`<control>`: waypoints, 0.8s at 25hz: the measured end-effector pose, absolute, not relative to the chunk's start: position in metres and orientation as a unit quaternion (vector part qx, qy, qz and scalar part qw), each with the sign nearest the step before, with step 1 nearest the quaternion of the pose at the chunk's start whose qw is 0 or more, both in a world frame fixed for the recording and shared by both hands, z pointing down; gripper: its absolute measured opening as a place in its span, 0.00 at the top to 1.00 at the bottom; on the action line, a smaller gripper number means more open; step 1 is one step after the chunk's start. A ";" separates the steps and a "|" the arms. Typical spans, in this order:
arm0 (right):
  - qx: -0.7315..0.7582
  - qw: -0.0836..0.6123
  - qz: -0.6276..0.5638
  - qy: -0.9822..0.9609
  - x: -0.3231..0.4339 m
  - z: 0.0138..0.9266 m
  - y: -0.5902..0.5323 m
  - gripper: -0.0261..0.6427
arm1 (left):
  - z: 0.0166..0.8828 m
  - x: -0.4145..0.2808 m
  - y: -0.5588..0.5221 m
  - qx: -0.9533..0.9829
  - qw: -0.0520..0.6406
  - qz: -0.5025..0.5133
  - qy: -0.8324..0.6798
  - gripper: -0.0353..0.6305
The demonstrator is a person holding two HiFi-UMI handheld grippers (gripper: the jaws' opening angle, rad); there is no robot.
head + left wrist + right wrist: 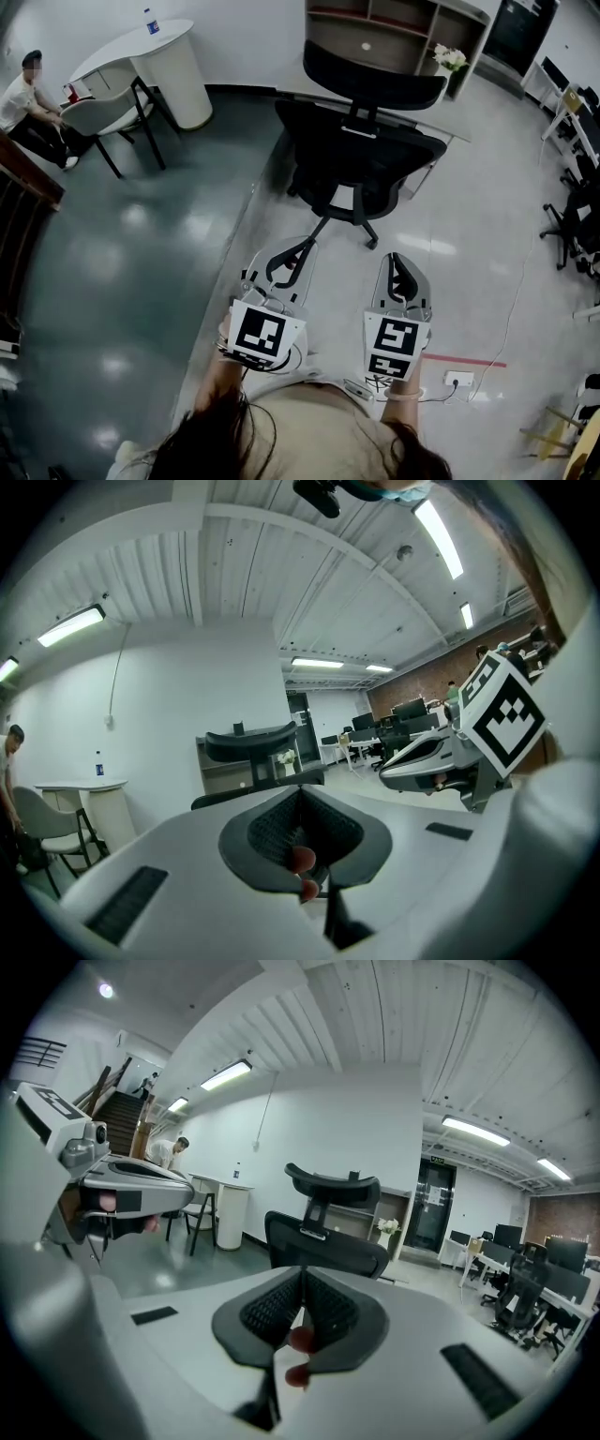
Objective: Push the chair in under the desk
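A black mesh office chair (361, 155) with a headrest stands on the pale floor, its back toward me and its seat facing the white desk (448, 132). The chair also shows in the left gripper view (251, 747) and in the right gripper view (328, 1241), some way ahead of both. My left gripper (302, 246) and right gripper (395, 260) are held side by side short of the chair's wheeled base, touching nothing. Both pairs of jaws are shut and hold nothing, in the left gripper view (300, 797) and the right gripper view (302, 1283) alike.
A shelf unit (403, 28) and a small plant (450, 58) stand on the desk. At the far left are a round white table (164, 52), a grey chair (103, 112) and a seated person (23, 94). Other office chairs (572, 225) stand at the right. A power strip (457, 380) lies on the floor.
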State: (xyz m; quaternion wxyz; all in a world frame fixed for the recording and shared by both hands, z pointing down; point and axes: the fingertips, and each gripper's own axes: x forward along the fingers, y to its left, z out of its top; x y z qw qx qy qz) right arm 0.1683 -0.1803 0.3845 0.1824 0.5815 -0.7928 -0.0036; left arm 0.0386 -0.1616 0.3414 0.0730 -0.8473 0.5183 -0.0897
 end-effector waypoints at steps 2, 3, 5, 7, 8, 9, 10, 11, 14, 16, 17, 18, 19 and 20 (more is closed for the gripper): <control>0.579 0.179 -0.007 -0.795 0.174 0.384 -0.168 0.91 | 0.339 0.048 -0.149 -0.849 0.073 -0.091 0.515 0.93; 0.578 0.179 -0.011 -0.796 0.176 0.384 -0.162 0.91 | 0.339 0.052 -0.143 -0.849 0.074 -0.094 0.515 0.93; 0.576 0.180 -0.019 -0.797 0.179 0.384 -0.150 0.91 | 0.341 0.059 -0.131 -0.848 0.077 -0.101 0.515 0.93; 0.574 0.178 -0.025 -0.799 0.182 0.384 -0.139 0.91 | 0.343 0.064 -0.120 -0.846 0.079 -0.105 0.517 0.93; 0.573 0.175 -0.027 -0.800 0.183 0.383 -0.134 0.91 | 0.343 0.066 -0.114 -0.845 0.081 -0.107 0.518 0.93; 0.572 0.173 -0.031 -0.801 0.184 0.382 -0.129 0.91 | 0.343 0.067 -0.108 -0.843 0.083 -0.107 0.520 0.93; 0.570 0.172 -0.036 -0.802 0.185 0.381 -0.124 0.91 | 0.343 0.069 -0.102 -0.842 0.083 -0.107 0.522 0.93; 0.569 0.171 -0.041 -0.803 0.186 0.380 -0.119 0.91 | 0.344 0.070 -0.096 -0.842 0.083 -0.106 0.523 0.93; 0.566 0.173 -0.056 -0.804 0.190 0.377 -0.104 0.91 | 0.344 0.073 -0.080 -0.841 0.083 -0.107 0.524 0.93; 0.566 0.174 -0.060 -0.803 0.193 0.377 -0.096 0.91 | 0.345 0.073 -0.071 -0.840 0.084 -0.108 0.526 0.93; 0.568 0.172 -0.060 -0.803 0.195 0.376 -0.092 0.91 | 0.346 0.074 -0.067 -0.839 0.083 -0.108 0.527 0.93; 0.569 0.170 -0.060 -0.802 0.197 0.376 -0.088 0.91 | 0.346 0.074 -0.063 -0.839 0.082 -0.107 0.527 0.93; 0.570 0.168 -0.059 -0.802 0.198 0.376 -0.084 0.91 | 0.347 0.074 -0.060 -0.839 0.081 -0.106 0.528 0.93; 0.572 0.167 -0.058 -0.801 0.199 0.376 -0.080 0.91 | 0.347 0.074 -0.056 -0.839 0.082 -0.106 0.528 0.93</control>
